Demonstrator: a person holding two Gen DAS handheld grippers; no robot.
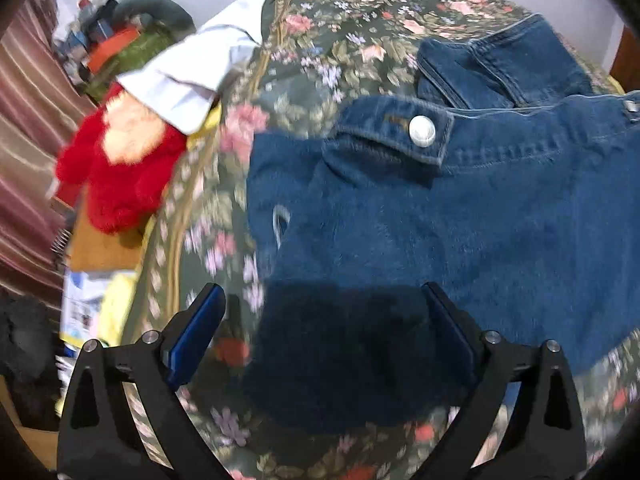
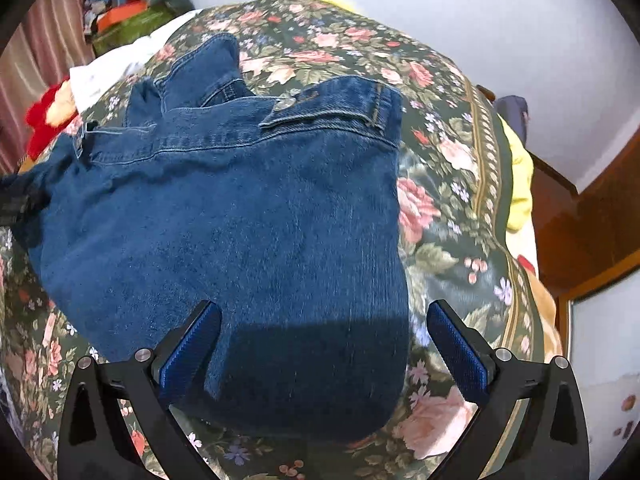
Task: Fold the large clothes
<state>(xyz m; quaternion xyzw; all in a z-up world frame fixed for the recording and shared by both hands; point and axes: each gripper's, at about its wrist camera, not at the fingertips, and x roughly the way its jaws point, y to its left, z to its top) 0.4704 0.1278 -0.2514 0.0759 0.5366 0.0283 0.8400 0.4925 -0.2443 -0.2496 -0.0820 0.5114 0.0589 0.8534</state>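
Observation:
A blue denim jacket (image 1: 460, 232) lies folded on a floral bedspread (image 1: 320, 60). A flap with a white button (image 1: 422, 131) shows near its top. My left gripper (image 1: 324, 312) is open and empty, hovering over the jacket's near left edge. In the right wrist view the same jacket (image 2: 240, 220) fills the middle, a sleeve reaching toward the far left. My right gripper (image 2: 324, 328) is open and empty above the jacket's near right corner. The bedspread (image 2: 440, 184) shows around the jacket.
A red plush toy (image 1: 116, 168) and a white garment (image 1: 192, 76) lie at the bed's left edge, with clutter (image 1: 116, 36) and a striped curtain (image 1: 24, 128) behind. A yellow sheet (image 2: 518, 176) and brown wooden furniture (image 2: 584, 232) lie right of the bed.

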